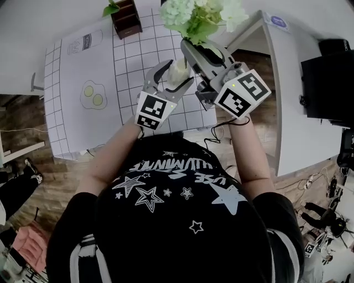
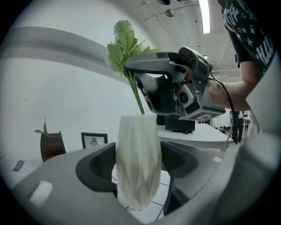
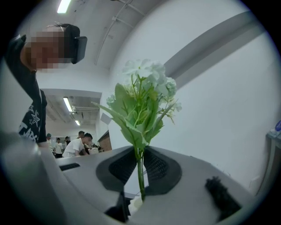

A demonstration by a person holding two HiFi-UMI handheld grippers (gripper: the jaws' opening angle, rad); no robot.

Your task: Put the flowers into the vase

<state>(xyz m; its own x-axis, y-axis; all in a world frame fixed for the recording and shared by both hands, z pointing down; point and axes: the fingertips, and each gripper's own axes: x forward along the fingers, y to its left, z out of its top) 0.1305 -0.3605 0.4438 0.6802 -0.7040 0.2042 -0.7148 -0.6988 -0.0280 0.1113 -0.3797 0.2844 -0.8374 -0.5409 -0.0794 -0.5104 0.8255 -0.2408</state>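
Observation:
A white faceted vase (image 2: 137,140) stands on the gridded table between the pads of my left gripper (image 2: 138,166), which touch it on both sides. From the head view the left gripper (image 1: 178,73) reaches around the vase (image 1: 178,67) from the near side. My right gripper (image 3: 139,165) is shut on the thin green stem of the white flowers (image 3: 142,101). It holds them upright above the vase, the blooms (image 1: 202,14) high over the table. In the left gripper view the stem (image 2: 137,94) runs down into the vase's mouth below the right gripper (image 2: 175,92).
A white gridded cloth (image 1: 133,72) with a fried-egg print (image 1: 93,95) covers the table. A dark wooden box with a plant (image 1: 126,16) stands at the far edge, a small framed picture (image 2: 93,140) beside it. A white desk (image 1: 298,110) with black equipment (image 1: 326,83) lies to the right.

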